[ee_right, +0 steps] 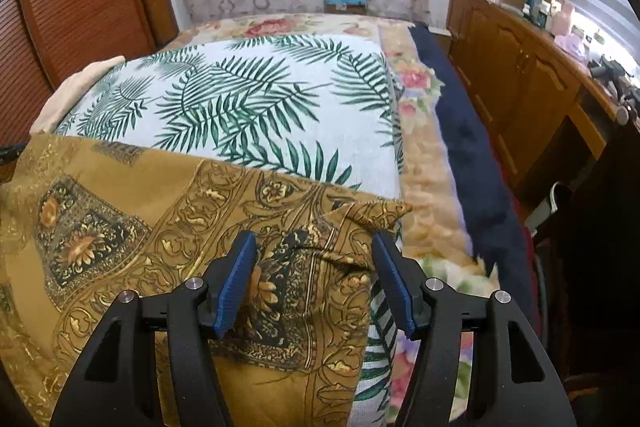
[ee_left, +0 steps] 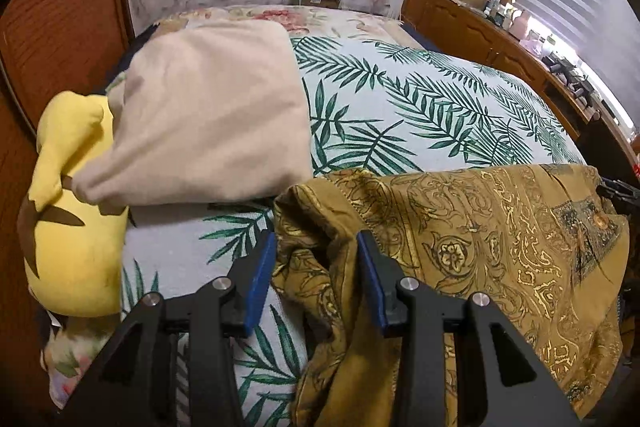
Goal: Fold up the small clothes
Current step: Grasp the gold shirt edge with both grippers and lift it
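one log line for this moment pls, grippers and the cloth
left gripper: open, at bunched edge of gold patterned garment | right gripper: open, over its other end | garment: spread on palm-leaf blanket, unfolded

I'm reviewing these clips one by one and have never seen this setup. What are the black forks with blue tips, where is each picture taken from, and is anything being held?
Each black fork is a hand-held claw that a person squeezes; there is no robot arm. A camera on each claw looks forward along its two fingers, so one picture comes from the left claw and the other from the right claw. Both are open and grip nothing. Between them lies a mustard patterned garment, spread on a palm-leaf blanket covering a bed. The left claw straddles the garment's bunched edge; the right sits over its opposite corner. A beige cushion and a yellow plush toy lie to the left.
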Demonstrator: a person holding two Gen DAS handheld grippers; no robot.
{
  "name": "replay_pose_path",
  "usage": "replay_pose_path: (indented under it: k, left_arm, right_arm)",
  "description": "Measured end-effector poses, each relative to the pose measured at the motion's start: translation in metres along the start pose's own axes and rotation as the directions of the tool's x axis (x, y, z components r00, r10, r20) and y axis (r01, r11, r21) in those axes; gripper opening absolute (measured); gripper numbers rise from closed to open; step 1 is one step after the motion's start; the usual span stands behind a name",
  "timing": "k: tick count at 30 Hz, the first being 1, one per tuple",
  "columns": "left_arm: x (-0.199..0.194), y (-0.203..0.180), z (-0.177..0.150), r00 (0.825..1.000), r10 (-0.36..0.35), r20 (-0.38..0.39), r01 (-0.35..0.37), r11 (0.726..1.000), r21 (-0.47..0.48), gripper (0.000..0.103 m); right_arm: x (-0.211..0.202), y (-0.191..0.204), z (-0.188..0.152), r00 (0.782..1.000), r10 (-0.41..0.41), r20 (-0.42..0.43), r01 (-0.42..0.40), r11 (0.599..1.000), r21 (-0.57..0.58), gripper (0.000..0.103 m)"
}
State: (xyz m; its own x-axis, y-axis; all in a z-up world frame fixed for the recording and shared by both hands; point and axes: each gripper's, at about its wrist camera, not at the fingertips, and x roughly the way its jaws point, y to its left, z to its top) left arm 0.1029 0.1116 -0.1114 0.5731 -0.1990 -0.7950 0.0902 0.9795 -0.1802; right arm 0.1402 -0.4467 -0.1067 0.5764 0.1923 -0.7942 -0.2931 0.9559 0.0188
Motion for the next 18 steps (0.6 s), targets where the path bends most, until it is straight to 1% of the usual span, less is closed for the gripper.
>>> replay_pose_path:
  k: [1,6,10,11,12,13,15,18]
  left_arm:
    - [0.0009,0.0002,-0.0002,1.0,-0.002,0.0,0.002,1.0,-0.003,0.039]
    - [0.002,0.0019,0.0019,1.0,0.0,0.011,0.001,1.0,-0.005,0.039]
    - [0.0029,-0.0021,-0.0001,1.0,0.013,0.026,-0.014,1.0,0.018,0.038]
    - [0.0027,-0.004,-0.0012,0.999,0.016,0.032,-0.017,0.999,0.029,0.036]
    - [0.0021,-0.0053,-0.0019,0.999,0.011,0.036,-0.012,0.999,0.036,0.03]
    - [0.0014,-0.0064,-0.0027,0.999,0.006,0.038,-0.007,0.999,0.042,0.027]
    - [0.0009,-0.0051,-0.0027,0.999,0.002,0.04,-0.004,0.999,0.045,0.023]
    - [0.0017,-0.0059,-0.0026,0.999,0.002,0.045,-0.004,0.999,0.046,0.023]
  right_arm:
    - [0.0008,0.0013,-0.0002,1.0,0.01,-0.003,-0.01,1.0,-0.005,0.062]
    - [0.0035,0.0052,-0.0001,1.0,0.004,-0.013,-0.004,1.0,-0.022,0.062]
    - [0.0032,0.0069,-0.0011,1.0,-0.013,-0.004,0.012,1.0,-0.029,0.045]
    - [0.003,0.0072,-0.0018,1.0,-0.014,-0.002,0.014,0.999,-0.033,0.042]
    - [0.0027,0.0076,-0.002,1.0,-0.015,0.001,0.015,0.999,-0.036,0.037]
    - [0.0026,0.0079,-0.0026,1.0,-0.014,0.001,0.014,0.999,-0.04,0.034]
    - [0.003,0.0083,-0.0033,1.0,-0.018,-0.001,0.018,0.999,-0.048,0.033]
    - [0.0013,0.0056,-0.0011,1.0,-0.02,-0.003,0.02,0.999,-0.038,0.032]
